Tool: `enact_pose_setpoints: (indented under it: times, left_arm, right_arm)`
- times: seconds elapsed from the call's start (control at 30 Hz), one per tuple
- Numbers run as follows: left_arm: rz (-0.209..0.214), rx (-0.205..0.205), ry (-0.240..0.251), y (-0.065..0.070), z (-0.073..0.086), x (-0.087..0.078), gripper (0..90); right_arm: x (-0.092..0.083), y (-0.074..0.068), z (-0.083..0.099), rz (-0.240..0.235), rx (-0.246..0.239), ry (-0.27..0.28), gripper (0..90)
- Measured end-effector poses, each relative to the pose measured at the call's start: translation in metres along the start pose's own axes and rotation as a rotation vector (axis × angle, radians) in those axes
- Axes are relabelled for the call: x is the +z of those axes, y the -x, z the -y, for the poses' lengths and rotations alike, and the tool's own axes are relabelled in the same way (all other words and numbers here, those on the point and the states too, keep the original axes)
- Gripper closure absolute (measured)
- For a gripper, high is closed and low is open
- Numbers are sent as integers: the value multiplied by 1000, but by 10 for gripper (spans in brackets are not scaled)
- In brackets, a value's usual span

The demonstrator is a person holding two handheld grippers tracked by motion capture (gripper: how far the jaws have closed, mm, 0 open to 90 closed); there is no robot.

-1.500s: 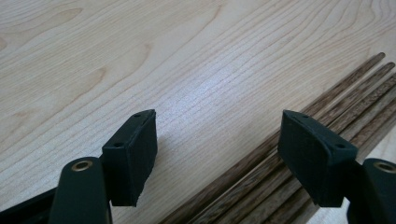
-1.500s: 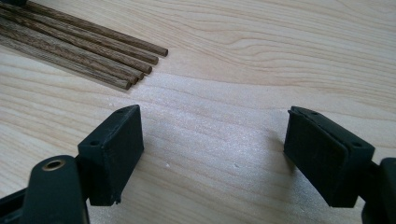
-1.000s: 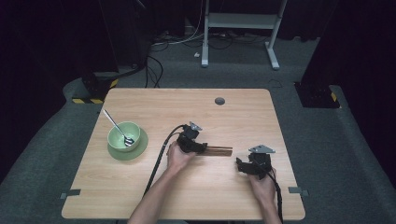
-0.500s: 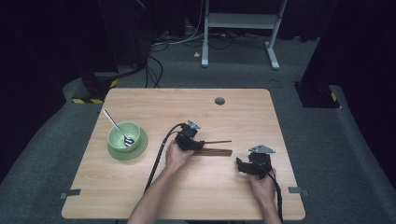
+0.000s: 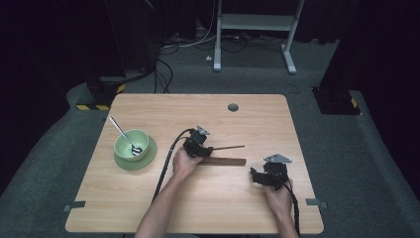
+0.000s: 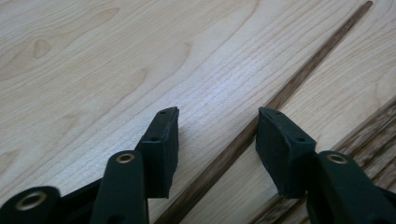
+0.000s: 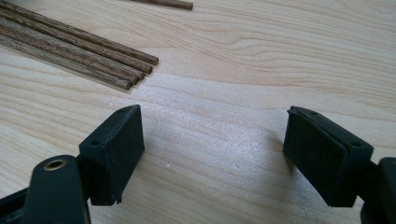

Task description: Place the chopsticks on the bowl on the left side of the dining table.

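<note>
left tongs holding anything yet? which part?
Nothing gripped yet. The left tongs have just been closing astride a single chopstick near its thicker end, pads not pressing. Right tongs open, empty.

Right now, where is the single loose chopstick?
In the high view the single chopstick lies near the table's middle, just beyond the chopstick bundle; in the left gripper view it runs between the open left tongs, untouched.

Bowl left of chopsticks

Single dark wooden chopstick flat on table, beside chopstick bundle.
</note>
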State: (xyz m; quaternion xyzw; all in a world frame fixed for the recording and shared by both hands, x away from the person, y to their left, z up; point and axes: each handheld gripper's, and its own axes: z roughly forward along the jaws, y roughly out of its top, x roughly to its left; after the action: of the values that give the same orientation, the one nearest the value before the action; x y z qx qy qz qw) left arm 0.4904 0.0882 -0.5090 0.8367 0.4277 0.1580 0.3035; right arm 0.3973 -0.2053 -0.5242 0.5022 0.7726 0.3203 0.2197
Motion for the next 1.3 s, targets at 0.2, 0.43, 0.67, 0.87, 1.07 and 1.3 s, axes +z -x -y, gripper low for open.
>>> enact_pose_setpoints:
  times: [0.2,0.43,0.67,0.87,1.07,1.3]
  left_arm:
    - [-1,-5,7,-5,1,0,547]
    - [-13,-18,-3,-11,2,-2,571]
    - [-11,-21,5,-15,3,-3,636]
    - [-17,-23,3,-18,3,-4,666]
    - [-29,-37,4,-25,5,-5,697]
    - [-35,-43,4,-29,7,-6,746]
  right_arm:
    - [0,0,0,0,0,0,201]
    - [0,0,0,0,1,0,201]
    - [0,0,0,0,2,0,202]
    - [0,0,0,1,2,0,202]
    - [0,0,0,-2,-3,1,204]
    - [0,0,0,-2,-3,1,204]
